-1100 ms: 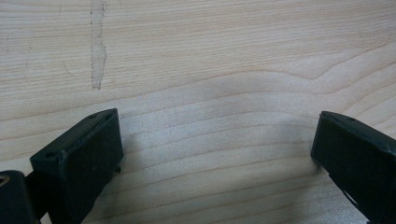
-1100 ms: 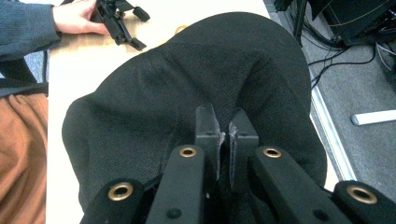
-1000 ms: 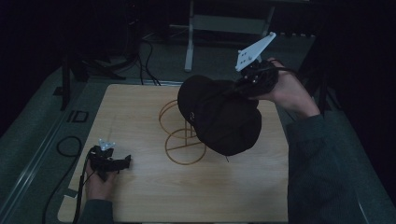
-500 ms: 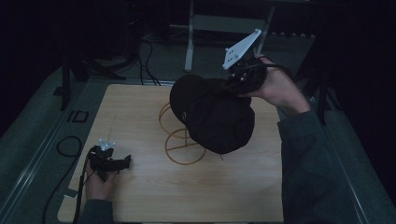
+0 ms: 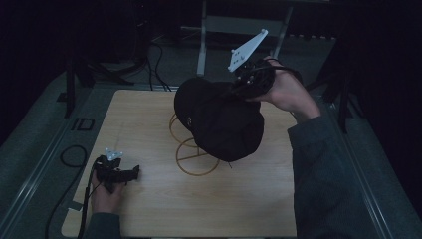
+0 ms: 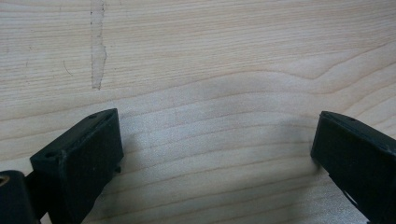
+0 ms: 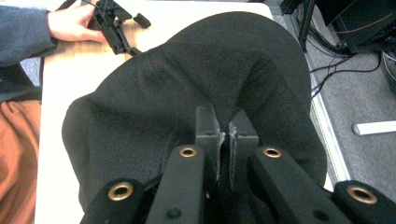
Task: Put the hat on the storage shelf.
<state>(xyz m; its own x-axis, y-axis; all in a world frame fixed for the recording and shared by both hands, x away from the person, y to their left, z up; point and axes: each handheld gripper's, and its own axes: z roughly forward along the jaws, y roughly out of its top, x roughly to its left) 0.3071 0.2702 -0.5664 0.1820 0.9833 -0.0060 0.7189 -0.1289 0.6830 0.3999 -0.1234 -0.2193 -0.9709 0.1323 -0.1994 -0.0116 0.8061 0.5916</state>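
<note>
A black cap [image 5: 219, 124] hangs above a gold wire stand [image 5: 191, 152] near the middle of the wooden table [image 5: 159, 209]. My right gripper [image 5: 235, 92] is shut on a pinch of the cap's fabric at its far right side. In the right gripper view the jaws [image 7: 225, 123] press together on the black cloth [image 7: 154, 107]. The cap hides the stand's upper part. My left gripper [image 5: 130, 173] lies on the table at the near left, held by a hand. Its jaws [image 6: 215, 149] stand wide apart over bare wood, with nothing between them.
Cables [image 5: 74, 154] trail off the table's left edge. A metal frame [image 5: 239, 25] stands on the floor beyond the far edge. The right gripper view shows the person's other hand [image 7: 70, 23] and a blue sleeve [image 7: 21, 28] at the table's far side.
The right hand has carried the cap a little to the left and toward the far edge, over the wire stand. The left gripper has stayed where it was.
</note>
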